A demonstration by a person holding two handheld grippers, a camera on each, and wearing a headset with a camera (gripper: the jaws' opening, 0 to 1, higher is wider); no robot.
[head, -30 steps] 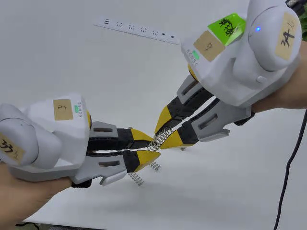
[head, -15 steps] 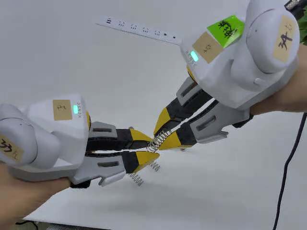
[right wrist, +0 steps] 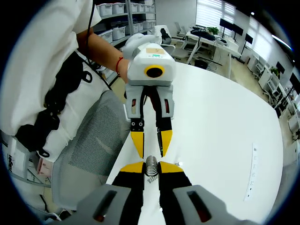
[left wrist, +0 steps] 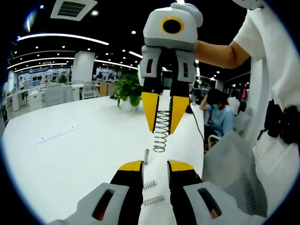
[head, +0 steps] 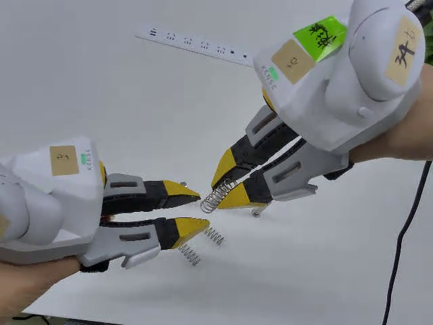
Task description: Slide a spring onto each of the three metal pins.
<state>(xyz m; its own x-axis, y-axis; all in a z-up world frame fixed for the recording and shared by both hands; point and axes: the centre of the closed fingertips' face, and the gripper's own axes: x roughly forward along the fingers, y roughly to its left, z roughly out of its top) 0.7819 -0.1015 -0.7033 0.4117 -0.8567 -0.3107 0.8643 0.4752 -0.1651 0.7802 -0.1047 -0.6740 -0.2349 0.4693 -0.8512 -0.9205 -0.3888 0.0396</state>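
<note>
Right gripper [head: 218, 195]: clenched on a spring [head: 210, 202]. The coil is pinched between the yellow tips, with its free end jutting out toward the left gripper [head: 203, 208]. In the right gripper view the spring [right wrist: 151, 166] is seen end-on, seated between the two tips.

Left gripper: released, its jaws held apart with a clear gap between them and nothing gripped. Its tips are pointed at the free end of the held coil, close to it but apart.

In the left gripper view the spring [left wrist: 161, 131] is seen hanging from the opposite claw, above and between the tips of that view's own gripper [left wrist: 155, 166].

A metal pin [left wrist: 146, 156] is stood upright on the white table [head: 101, 122], just beside the lower end of the held coil.

Two loose springs [head: 214, 235] are laid on the table side by side, under the tips of the left gripper.

A power strip [head: 196, 42] is laid at the far side, well apart.
</note>
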